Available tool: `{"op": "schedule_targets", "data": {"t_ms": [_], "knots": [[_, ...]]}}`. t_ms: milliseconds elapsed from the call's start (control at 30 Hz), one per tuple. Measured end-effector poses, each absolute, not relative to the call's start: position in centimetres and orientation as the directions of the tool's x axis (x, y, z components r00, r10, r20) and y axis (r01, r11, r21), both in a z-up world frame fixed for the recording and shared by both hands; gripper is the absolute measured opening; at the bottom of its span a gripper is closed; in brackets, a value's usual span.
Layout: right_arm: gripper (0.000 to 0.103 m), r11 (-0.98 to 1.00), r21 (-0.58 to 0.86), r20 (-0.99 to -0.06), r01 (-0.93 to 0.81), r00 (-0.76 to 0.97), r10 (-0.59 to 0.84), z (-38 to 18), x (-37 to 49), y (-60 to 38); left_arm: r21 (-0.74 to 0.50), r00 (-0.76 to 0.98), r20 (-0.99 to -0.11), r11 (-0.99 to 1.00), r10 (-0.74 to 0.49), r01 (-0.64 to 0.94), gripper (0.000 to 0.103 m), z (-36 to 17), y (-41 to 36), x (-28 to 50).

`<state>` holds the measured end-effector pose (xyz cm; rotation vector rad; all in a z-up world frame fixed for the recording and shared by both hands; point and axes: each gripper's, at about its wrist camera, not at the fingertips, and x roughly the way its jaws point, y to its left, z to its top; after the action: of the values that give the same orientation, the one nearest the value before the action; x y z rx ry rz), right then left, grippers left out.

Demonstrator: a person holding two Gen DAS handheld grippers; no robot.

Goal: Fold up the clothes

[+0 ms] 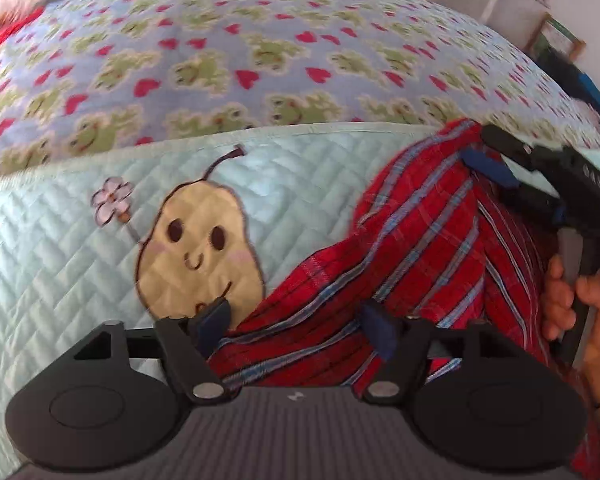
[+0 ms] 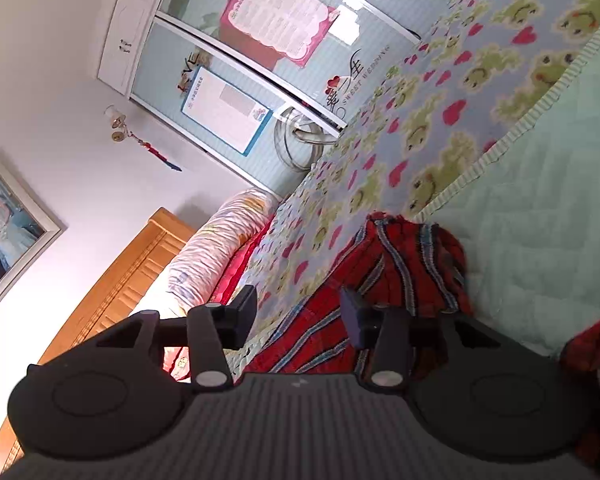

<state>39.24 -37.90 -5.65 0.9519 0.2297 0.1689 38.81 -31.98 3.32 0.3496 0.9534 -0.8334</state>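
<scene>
Red plaid garment (image 1: 420,248) is lying bunched on the mint quilt (image 1: 60,264), just right of the pear picture (image 1: 196,240). Left gripper (image 1: 296,320) is standing half open, cloth between its jaws, but the pads are not pressing yet; closing now may be catching only a thin edge, which could slip out. Right gripper (image 2: 300,312) is also half open over a fold, holding nothing. Beyond the pear, the frog blanket (image 1: 260,60) is giving wide room for spreading.
</scene>
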Motion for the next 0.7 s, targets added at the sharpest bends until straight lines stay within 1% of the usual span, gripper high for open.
{"op": "schedule_targets", "data": {"t_ms": [33, 67, 100, 133, 167, 200, 300, 333, 400, 467, 600, 633, 700], "knots": [[0.05, 0.571, 0.82, -0.121, -0.043, 0.962, 0.246, -5.6, 39.3, -37.9, -0.059, 0.326, -0.82, 0.636, -0.47, 0.769, 0.017, 3.5, -32.2, 38.2], [0.05, 0.572, 0.819, -0.122, -0.045, 0.961, 0.249, -5.6, 39.3, -37.9, 0.025, 0.388, -0.801, 0.622, -0.455, 0.782, 0.011, 3.9, -32.6, 36.7], [0.05, 0.573, 0.818, -0.123, -0.044, 0.96, 0.25, -5.6, 39.3, -37.9, 0.124, 0.459, -0.773, 0.604, -0.439, 0.787, 0.011, 4.5, -33.1, 34.9], [0.049, 0.574, 0.818, -0.127, -0.041, 0.96, 0.25, -5.7, 39.3, -37.9, 0.32, 0.575, -0.717, 0.548, -0.394, 0.773, 0.009, 4.5, -33.8, 32.3], [0.048, 0.579, 0.815, -0.137, -0.033, 0.959, 0.246, -5.6, 39.4, -37.8, 0.489, 0.675, -0.645, 0.485, -0.359, 0.725, 0.008, 3.8, -34.4, 30.1], [0.047, 0.586, 0.81, -0.148, -0.023, 0.959, 0.241, -5.6, 39.5, -37.7, 0.553, 0.711, -0.621, 0.458, -0.331, 0.696, 0.008, 2.9, -34.6, 29.4], [0.036, 0.591, 0.806, -0.176, 0.013, 0.96, 0.219, -5.7, 39.4, -37.6, 0.666, 0.777, -0.578, 0.407, -0.249, 0.625, 0.006, 0.1, -35.0, 28.9], [0.035, 0.581, 0.813, -0.175, 0.018, 0.961, 0.216, -5.8, 39.3, -37.7, 0.666, 0.781, -0.578, 0.415, -0.237, 0.619, 0.006, -0.4, -35.0, 29.6], [0.034, 0.57, 0.821, -0.17, 0.016, 0.961, 0.218, -6.1, 39.3, -37.8, 0.625, 0.766, -0.603, 0.466, -0.221, 0.626, 0.005, -0.8, -34.8, 31.3], [0.034, 0.578, 0.816, -0.179, 0.022, 0.96, 0.216, -6.0, 39.3, -37.7, 0.593, 0.758, -0.619, 0.512, -0.203, 0.622, 0.001, -0.6, -34.6, 33.0], [0.035, 0.547, 0.837, -0.15, 0.006, 0.964, 0.22, -6.4, 39.0, -38.0, 0.529, 0.74, -0.65, 0.599, -0.169, 0.602, 0.0, 0.1, -34.1, 36.2], [0.035, 0.526, 0.85, -0.131, -0.007, 0.966, 0.224, -6.6, 38.9, -38.3, 0.492, 0.727, -0.654, 0.611, -0.212, 0.621, 0.004, 0.8, -33.8, 36.1], [0.038, 0.46, 0.887, -0.073, -0.046, 0.969, 0.237, -7.1, 38.6, -38.9, 0.405, 0.69, -0.649, 0.622, -0.32, 0.67, 0.005, 2.6, -33.1, 35.3]]}}
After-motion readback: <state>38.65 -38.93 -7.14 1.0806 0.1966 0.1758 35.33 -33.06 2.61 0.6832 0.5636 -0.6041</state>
